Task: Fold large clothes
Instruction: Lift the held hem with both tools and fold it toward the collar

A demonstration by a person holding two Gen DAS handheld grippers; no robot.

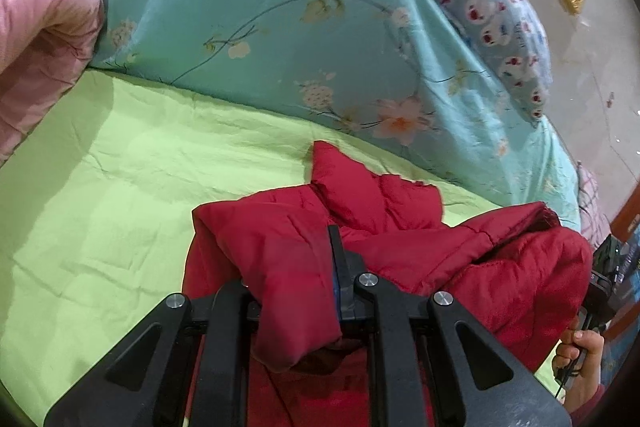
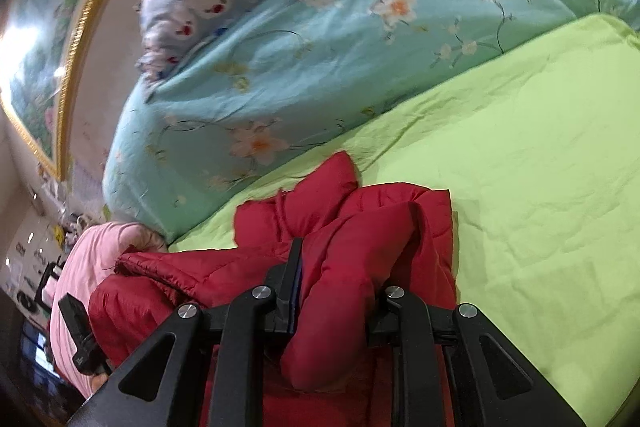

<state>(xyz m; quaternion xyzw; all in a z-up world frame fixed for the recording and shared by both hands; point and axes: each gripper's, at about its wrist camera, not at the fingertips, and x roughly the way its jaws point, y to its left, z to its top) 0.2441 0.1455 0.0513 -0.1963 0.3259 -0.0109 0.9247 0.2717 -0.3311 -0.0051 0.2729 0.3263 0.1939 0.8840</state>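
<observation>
A red padded jacket (image 1: 400, 251) hangs bunched between the two grippers above a lime-green sheet (image 1: 100, 195). My left gripper (image 1: 308, 267) is shut on a thick fold of the jacket; only its right finger (image 1: 340, 267) shows, the other is buried in cloth. In the right wrist view the same red jacket (image 2: 360, 247) is pinched by my right gripper (image 2: 336, 275), shut on a padded fold, with its left finger (image 2: 294, 275) showing. The other gripper (image 2: 82, 339) and a hand (image 1: 580, 351) holding one appear at the frame edges.
A turquoise floral quilt (image 1: 260, 19) is heaped along the far side of the bed, with a blue patterned pillow (image 1: 488, 15) behind it. A pink blanket (image 1: 36, 39) lies at one end. A gold-framed picture (image 2: 52, 67) hangs on the wall.
</observation>
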